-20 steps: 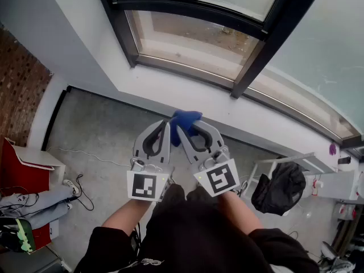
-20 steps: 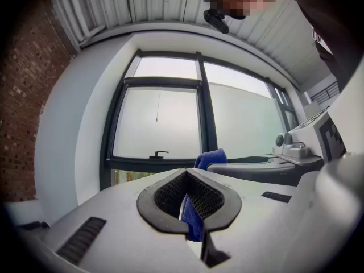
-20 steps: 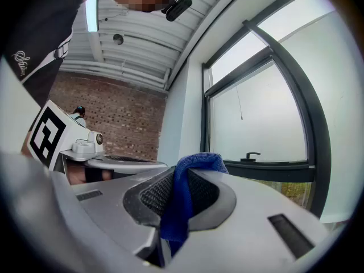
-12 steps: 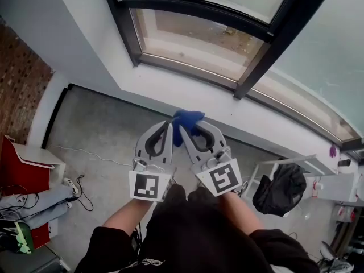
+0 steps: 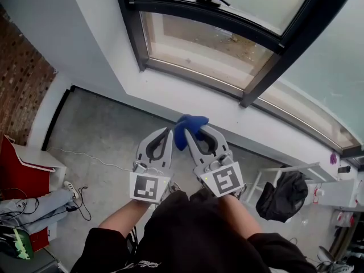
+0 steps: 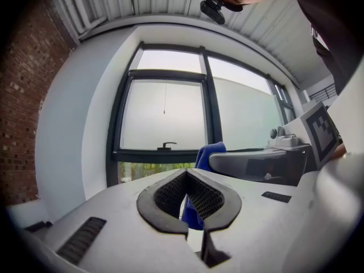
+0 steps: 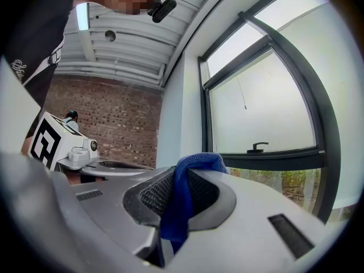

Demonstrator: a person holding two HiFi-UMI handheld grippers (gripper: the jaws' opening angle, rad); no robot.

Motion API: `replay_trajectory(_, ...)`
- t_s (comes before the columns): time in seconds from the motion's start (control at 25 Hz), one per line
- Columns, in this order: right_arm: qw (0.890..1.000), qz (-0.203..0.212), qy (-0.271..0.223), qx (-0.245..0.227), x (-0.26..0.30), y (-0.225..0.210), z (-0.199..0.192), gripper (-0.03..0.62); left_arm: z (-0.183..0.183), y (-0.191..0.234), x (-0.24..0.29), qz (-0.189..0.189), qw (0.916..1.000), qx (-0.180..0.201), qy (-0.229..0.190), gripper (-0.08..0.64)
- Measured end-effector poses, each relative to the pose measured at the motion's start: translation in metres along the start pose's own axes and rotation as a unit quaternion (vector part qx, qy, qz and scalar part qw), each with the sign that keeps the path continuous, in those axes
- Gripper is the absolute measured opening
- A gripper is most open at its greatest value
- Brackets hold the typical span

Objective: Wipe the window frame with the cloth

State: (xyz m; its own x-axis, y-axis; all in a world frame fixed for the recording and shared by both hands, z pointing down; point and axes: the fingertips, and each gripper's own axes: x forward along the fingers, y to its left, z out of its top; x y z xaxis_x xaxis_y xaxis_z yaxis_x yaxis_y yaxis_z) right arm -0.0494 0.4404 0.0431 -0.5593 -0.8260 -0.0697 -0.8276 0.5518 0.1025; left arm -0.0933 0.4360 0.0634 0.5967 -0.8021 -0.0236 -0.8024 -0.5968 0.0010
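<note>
A blue cloth (image 5: 191,124) is pinched in my right gripper (image 5: 193,133), which is shut on it; the cloth (image 7: 181,195) folds over the tips and hangs between the ribbed pads. Close on its left, my left gripper (image 5: 169,132) has its jaws shut tip to tip with nothing in them. In the left gripper view the cloth (image 6: 209,152) shows beyond that gripper (image 6: 186,174). Both grippers hover over the floor below the white sill (image 5: 170,92). The dark window frame (image 5: 200,11) with its handle (image 5: 211,0) stands beyond the sill, apart from the cloth.
A dark upright mullion (image 5: 284,50) splits the glazing on the right. A brick wall (image 5: 23,78) lies to the left, with a red box (image 5: 20,172) and cables on the concrete floor (image 5: 96,135). A black bag (image 5: 280,191) hangs on a white rack at the right.
Both grippers have drifted a little to the right and toward the sill, still side by side. The cloth stays held in the right gripper; neither grip has changed.
</note>
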Motion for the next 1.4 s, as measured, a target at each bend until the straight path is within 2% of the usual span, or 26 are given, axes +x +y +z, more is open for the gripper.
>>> replay_trajectory(0.32, 1.0, 0.011, 0.012, 0.001, 0.041, -0.023, -0.018, 0.044, -0.02, 0.036, 0.032, 0.007, 0.9997, 0.001, 0.023, 0.003)
replay_trajectory(0.48, 1.0, 0.024, 0.012, 0.009, 0.079, -0.051, -0.03, 0.044, -0.024, 0.059, 0.07, 0.018, 0.9995, 0.006, 0.026, 0.003)
replay_trajectory(0.8, 0.998, 0.059, 0.006, 0.009, 0.164, -0.112, -0.046, 0.044, -0.026, 0.117, 0.158, 0.065, 0.9971, 0.004, 0.038, 0.003)
replay_trajectory(1.12, 0.996, 0.076, 0.012, 0.046, 0.212, -0.167, -0.065, 0.044, -0.043, 0.147, 0.211, 0.098, 0.9934, 0.003, 0.059, 0.003)
replay_trajectory(1.4, 0.994, 0.081, 0.02, 0.071, 0.25, -0.179, -0.072, 0.044, -0.049, 0.176, 0.228, 0.114, 0.9911, 0.006, 0.068, 0.003)
